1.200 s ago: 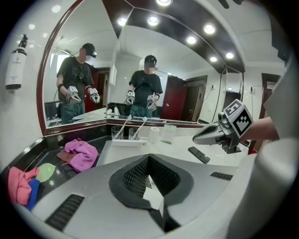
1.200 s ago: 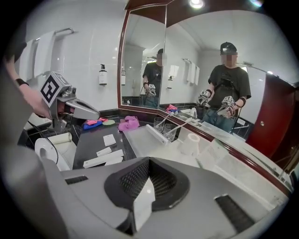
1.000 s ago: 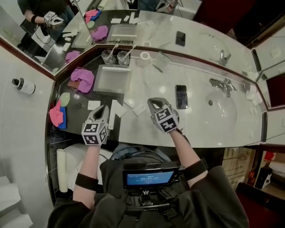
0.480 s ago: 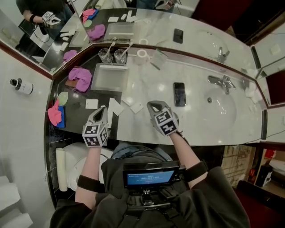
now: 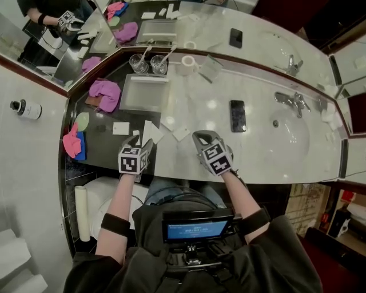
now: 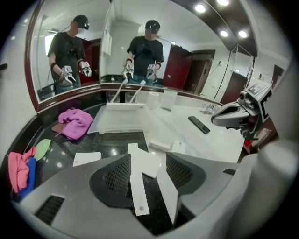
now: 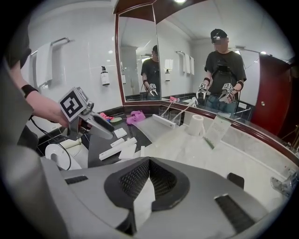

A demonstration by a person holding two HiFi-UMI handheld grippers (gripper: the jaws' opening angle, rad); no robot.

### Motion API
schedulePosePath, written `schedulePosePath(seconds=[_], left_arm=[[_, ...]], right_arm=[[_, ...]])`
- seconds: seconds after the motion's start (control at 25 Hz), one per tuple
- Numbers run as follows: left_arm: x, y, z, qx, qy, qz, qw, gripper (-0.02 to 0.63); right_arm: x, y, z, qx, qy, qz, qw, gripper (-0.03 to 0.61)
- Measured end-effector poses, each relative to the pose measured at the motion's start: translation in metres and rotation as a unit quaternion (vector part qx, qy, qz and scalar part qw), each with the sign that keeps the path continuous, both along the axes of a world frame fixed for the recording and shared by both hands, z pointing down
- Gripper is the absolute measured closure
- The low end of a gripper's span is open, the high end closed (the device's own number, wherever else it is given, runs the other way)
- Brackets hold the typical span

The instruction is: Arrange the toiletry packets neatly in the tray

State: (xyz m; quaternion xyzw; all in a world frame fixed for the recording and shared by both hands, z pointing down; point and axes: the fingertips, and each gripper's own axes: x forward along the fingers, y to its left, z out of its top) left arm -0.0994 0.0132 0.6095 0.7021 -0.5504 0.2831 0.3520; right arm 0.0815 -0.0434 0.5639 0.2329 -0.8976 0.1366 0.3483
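Bathroom vanity. Counter [image 5: 189,109]: curved pale marble, with a black polished section at its left end. Sink basin [image 5: 293,136] set into the right side, chrome faucet [image 5: 290,101] behind it. Angled mirrors [image 5: 194,31] in dark red frames along the back. White tiled wall [image 5: 28,166] at left, bearing a pump bottle [image 5: 26,109]. Ceiling spotlights [image 6: 201,8], lit.

Bright, even light falls from ceiling spotlights [image 6: 201,8] above the counter [image 5: 191,91], small glare dots on its polished top, shadows soft, both gripper views fisheye-bent with black corners, nearest foreground blurred.
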Motion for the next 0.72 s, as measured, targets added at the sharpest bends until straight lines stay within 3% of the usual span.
schedulePosePath(seconds=[0.2, 0.36, 0.72], left_arm=[[0.002, -0.007, 0.039, -0.041, -0.008, 0.023, 0.9989, 0.334], [-0.001, -0.011, 0.061, -0.065, -0.012, 0.024, 0.9975, 0.333], [-0.023, -0.013, 0.094, -0.117, -0.041, -0.009, 0.9922, 0.339]], right_arm=[[0.002, 0.005, 0.015, -0.015, 0.011, 0.001, 1.0, 0.563], [0.006, 0.006, 0.024, -0.024, 0.018, 0.005, 1.0, 0.563], [0.012, 0.003, 0.041, -0.041, 0.031, 0.009, 0.999, 0.563]])
